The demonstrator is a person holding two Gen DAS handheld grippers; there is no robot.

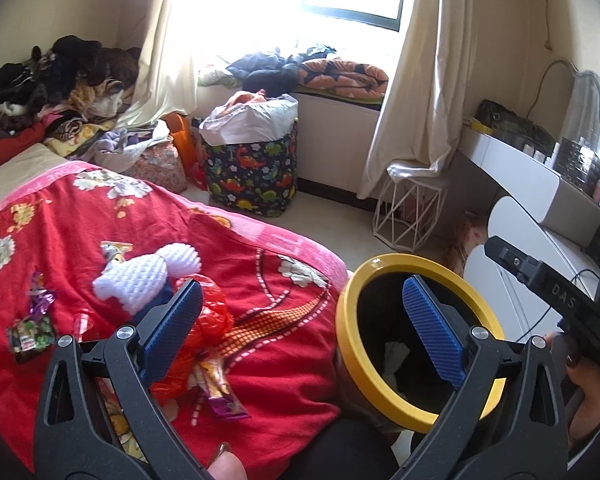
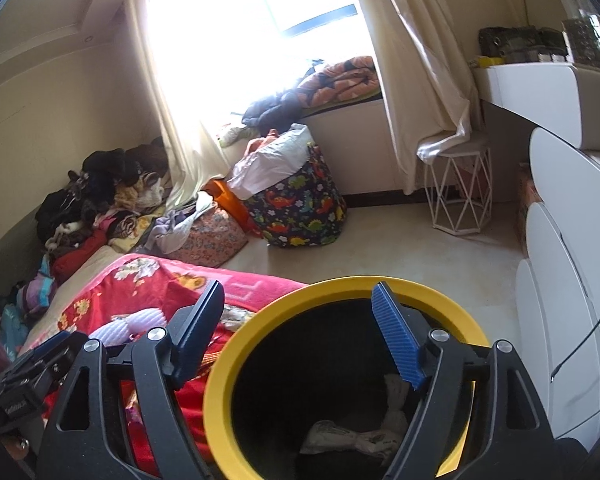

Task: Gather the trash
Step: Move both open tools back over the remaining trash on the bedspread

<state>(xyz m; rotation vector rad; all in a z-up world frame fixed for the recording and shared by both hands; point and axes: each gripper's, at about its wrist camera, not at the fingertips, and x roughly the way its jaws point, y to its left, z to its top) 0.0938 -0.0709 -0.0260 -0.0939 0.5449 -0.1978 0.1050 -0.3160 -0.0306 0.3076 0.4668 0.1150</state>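
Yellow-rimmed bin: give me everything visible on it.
The bin is round, with a broad, smooth yellow ring around the top that looks like plastic and a dark interior. It stands upright and uncovered beside the bed, against the overhanging red blanket. Crumpled white paper lies at the bottom. The right gripper is open above its mouth with nothing between the fingers. Its outer wall is barely visible.

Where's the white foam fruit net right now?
In the left wrist view, the white foam net lies on the red blanket, just beyond the red plastic bag, left of the yellow-rimmed bin.
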